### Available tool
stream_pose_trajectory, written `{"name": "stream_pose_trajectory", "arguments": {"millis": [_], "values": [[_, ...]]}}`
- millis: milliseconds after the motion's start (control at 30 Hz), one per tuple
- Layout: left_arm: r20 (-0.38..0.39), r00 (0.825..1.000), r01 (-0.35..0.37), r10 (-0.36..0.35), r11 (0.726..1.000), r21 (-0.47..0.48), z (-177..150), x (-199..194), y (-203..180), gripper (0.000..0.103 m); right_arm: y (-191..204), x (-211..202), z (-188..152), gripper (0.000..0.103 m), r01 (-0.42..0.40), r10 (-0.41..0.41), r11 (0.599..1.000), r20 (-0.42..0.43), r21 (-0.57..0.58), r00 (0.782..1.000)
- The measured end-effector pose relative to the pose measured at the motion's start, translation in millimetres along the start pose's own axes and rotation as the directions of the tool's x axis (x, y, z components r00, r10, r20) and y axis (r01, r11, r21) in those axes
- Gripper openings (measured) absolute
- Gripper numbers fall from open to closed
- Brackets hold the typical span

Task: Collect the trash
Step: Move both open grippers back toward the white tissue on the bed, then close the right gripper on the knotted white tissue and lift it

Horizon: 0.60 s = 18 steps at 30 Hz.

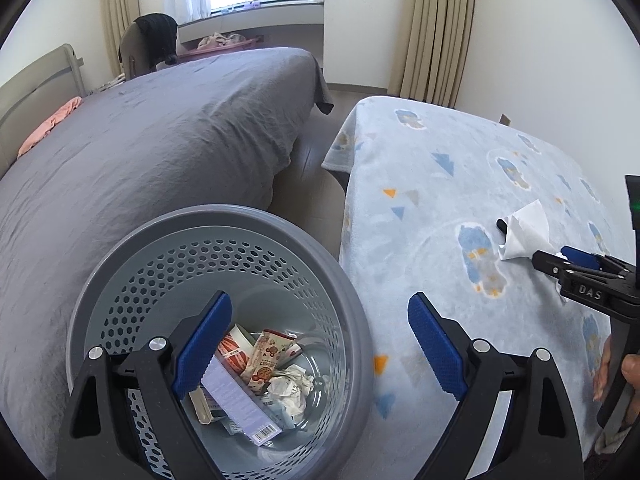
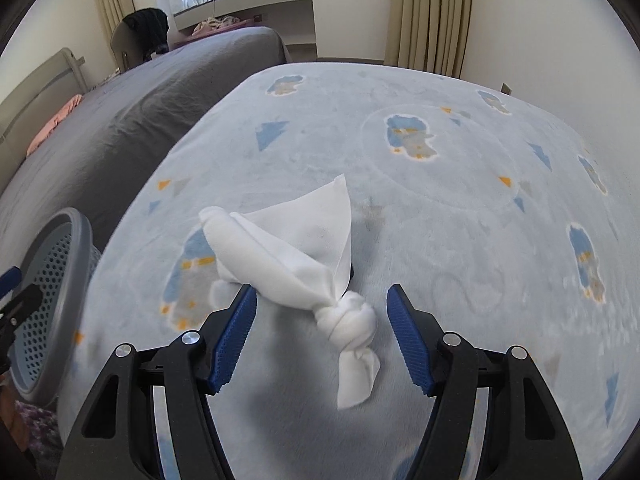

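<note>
One bin (image 1: pixel 216 248), one knotted tissue (image 2: pixel 304 264)

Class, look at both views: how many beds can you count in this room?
2. The grey bed stands left, beside the bin. The blue patterned bed is right, under the knotted white tissue. Others could lie outside the views.

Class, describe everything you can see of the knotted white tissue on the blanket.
The tissue is white, soft and thin-looking, like a paper or cloth wipe. It is twisted and tied into a tight knot near one end, with a short tail below the knot and a broad, flared, folded part rising above it. It lies on the pale blue patterned blanket, between the open fingers of the right gripper, whose pads do not press on it. Something small and dark sits just behind it.
</note>
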<state>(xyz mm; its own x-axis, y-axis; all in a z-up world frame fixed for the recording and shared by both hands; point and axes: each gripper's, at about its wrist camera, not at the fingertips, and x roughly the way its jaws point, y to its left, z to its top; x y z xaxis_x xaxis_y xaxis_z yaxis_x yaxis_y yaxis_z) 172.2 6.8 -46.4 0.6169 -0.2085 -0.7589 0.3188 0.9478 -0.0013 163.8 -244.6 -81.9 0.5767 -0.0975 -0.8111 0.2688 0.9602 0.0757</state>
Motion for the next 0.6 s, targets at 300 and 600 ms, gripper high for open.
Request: {"name": "stream_pose_trajectory", "arguments": {"millis": [300, 600], "values": [[-0.024, 1.000, -0.011, 0.011, 1.000, 0.019, 0, 14, -8, 0.088, -3, 6, -2, 0.035, -0.002, 0.002, 1.000, -0.001, -0.017, 1.000], [-0.037, 0.999, 0.011, -0.010, 0.999, 0.035, -3, 18, -15, 0.088, -28, -23, -17, 0.032, -0.088, 0.088, 0.995, -0.001, 0.054, 0.996]]}}
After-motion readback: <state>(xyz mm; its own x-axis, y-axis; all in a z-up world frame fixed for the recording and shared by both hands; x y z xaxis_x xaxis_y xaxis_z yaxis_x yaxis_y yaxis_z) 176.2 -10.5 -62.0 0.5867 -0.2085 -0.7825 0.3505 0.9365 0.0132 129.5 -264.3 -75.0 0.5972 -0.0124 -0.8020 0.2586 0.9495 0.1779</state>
